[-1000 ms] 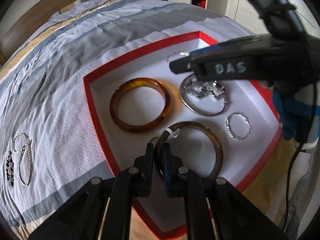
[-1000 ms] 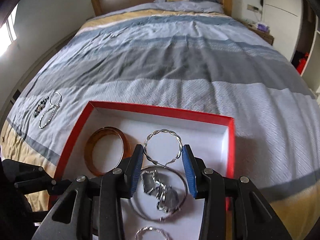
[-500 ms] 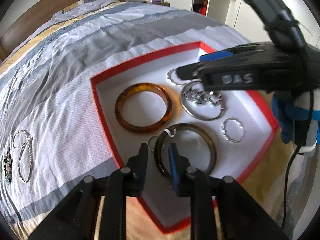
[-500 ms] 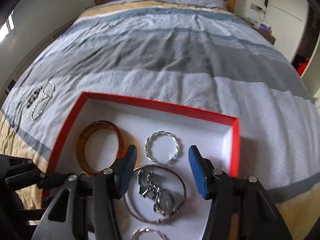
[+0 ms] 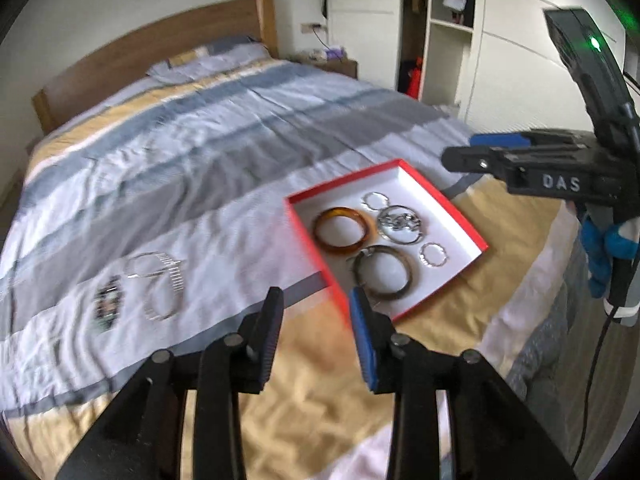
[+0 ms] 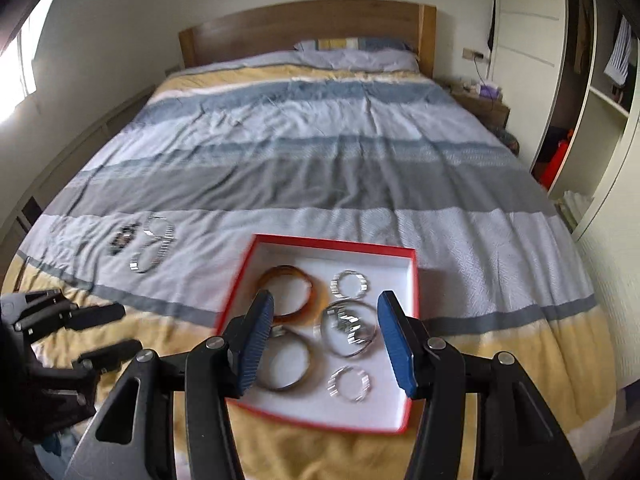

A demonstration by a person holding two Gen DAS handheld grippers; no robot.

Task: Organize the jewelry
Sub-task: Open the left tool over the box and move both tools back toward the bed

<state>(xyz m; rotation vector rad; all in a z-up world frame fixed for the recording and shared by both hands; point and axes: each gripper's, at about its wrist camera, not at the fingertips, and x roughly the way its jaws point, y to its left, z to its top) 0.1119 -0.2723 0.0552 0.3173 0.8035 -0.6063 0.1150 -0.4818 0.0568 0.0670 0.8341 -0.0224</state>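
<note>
- Both hand-held grippers have lifted away from the box [image 5: 436, 200] since a second ago; the bed [image 5: 240, 128], headboard and wardrobe now fill far more of each view.
- A second ago the left hand-held gripper [image 5: 316, 310] was clamped on the dark bangle [image 5: 382, 272]. Now its jaws are opening with nothing between them, and the bangle lies in the box just ahead and to the right of its tips.
- The right hand-held gripper [image 6: 326, 320] stood around the twisted ring [image 6: 349, 283] before; its jaws now stand apart and empty above the box, the ring lying ahead of them.
- "DAS" is printed in white on the side of the right hand-held gripper, readable in the left view only.
- The box holds the amber bangle [image 5: 344, 230], the dark bangle, a large silver hoop [image 5: 400, 224] with links inside, and two small twisted rings.
- Loose chains [image 5: 160, 284] and a dark beaded piece [image 5: 107, 302] lie on the bed, left of the left hand-held gripper.
- The left view alone shows a blue-gloved hand [image 5: 604, 248] and a green light; the right view alone shows the window and the left hand-held gripper from the side.
</note>
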